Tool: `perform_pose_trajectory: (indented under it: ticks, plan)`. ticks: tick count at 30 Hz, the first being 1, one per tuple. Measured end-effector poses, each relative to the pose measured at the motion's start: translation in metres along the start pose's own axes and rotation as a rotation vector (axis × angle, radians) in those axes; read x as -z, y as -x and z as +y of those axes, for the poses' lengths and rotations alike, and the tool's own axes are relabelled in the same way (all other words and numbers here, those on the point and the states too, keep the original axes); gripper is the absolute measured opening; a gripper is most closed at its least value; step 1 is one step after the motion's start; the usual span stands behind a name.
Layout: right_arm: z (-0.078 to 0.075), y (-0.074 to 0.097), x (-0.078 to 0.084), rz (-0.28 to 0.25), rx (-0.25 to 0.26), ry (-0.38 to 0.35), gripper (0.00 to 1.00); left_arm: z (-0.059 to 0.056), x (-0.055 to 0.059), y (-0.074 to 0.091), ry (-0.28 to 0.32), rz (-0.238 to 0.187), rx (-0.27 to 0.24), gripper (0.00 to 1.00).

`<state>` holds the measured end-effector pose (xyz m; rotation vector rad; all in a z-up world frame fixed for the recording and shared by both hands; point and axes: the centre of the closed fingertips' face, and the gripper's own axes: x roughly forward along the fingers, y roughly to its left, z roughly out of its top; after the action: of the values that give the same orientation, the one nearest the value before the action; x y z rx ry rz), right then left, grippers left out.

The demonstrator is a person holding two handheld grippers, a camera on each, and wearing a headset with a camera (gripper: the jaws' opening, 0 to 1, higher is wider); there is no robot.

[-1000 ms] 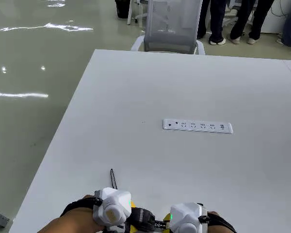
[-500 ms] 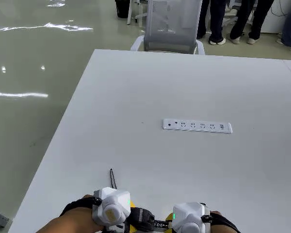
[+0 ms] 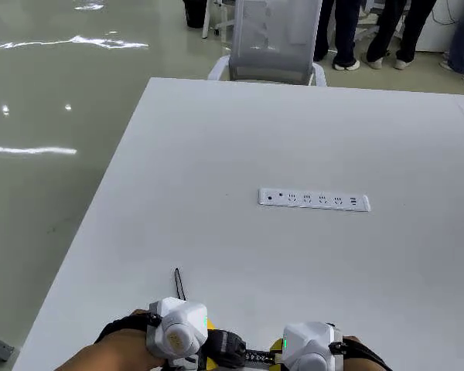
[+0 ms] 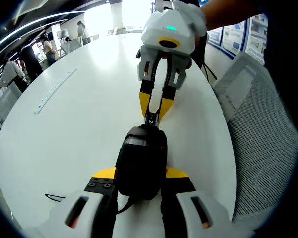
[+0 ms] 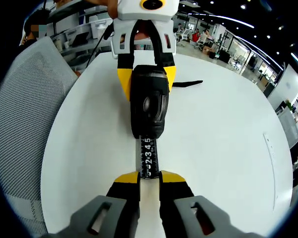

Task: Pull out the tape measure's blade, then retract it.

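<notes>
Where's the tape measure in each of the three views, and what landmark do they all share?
Head view: tape measure at the bottom edge, just left of centre.
Left gripper view: tape measure low centre, its black case gripped by the left gripper.
Right gripper view: tape measure upper centre, its blade running down into the right gripper.
Shared landmark: the white power strip.

Left hand-held gripper (image 4: 140,173) clamped; right hand-held gripper (image 5: 149,177) pinched closed; both face each other, tips close.
</notes>
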<state>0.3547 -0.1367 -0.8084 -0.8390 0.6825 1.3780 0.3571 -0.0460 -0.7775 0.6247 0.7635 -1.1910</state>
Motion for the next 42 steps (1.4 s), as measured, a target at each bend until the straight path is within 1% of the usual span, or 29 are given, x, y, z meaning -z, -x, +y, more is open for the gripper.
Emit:
perform_pose_trajectory:
  ticks: [12,23,29,42]
  plan:
    - [-0.002,0.004,0.009,0.004,-0.003,-0.013,0.12,0.0,0.0,-0.001,0.002,0.001,-0.001,0.29]
    - [-0.003,0.008,0.016,0.011,-0.006,-0.008,0.12,0.001,0.001,-0.001,0.004,0.0,-0.002,0.29]
    - [-0.005,0.011,0.023,0.015,-0.004,-0.013,0.12,0.001,0.001,-0.001,0.007,-0.001,-0.003,0.29]
    - [-0.005,0.016,0.029,0.019,-0.003,-0.019,0.12,0.001,0.001,-0.002,0.009,-0.001,-0.004,0.29]
